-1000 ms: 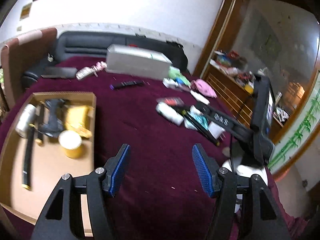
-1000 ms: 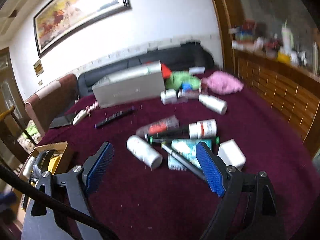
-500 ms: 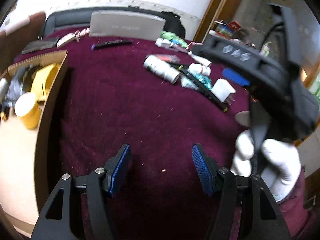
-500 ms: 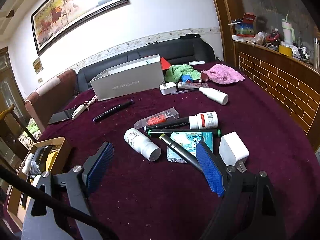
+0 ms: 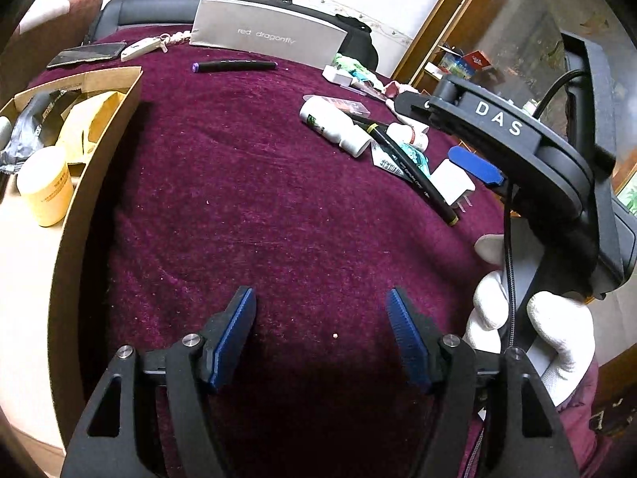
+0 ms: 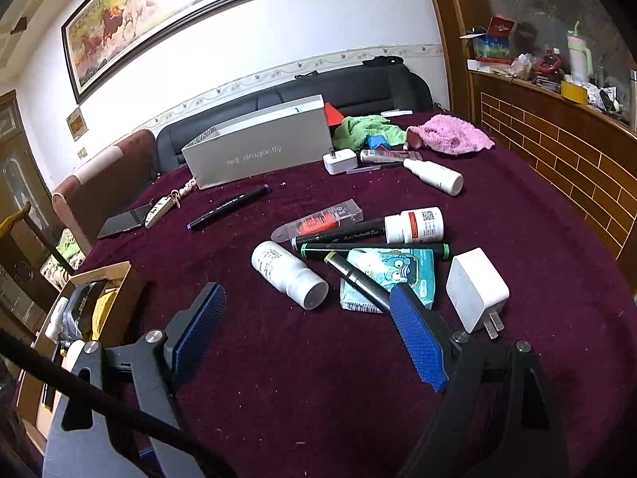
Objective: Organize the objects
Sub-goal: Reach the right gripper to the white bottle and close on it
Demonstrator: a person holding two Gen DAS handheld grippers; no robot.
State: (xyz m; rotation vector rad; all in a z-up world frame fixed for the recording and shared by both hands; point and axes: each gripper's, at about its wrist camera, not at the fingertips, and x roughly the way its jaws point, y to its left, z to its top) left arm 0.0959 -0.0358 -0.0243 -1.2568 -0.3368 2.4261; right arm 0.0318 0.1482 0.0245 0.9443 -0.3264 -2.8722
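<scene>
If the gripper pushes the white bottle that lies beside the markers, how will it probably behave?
The white bottle lies on its side on the plush cloth, so it may roll, though slowly. It looks like smooth plastic, probably light and somewhat slippery.

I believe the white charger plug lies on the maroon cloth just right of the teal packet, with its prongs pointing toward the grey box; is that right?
Not quite: in the right wrist view the white charger plug lies right of the teal packet on the maroon cloth, but its prongs point toward the camera, away from the grey box.
</scene>
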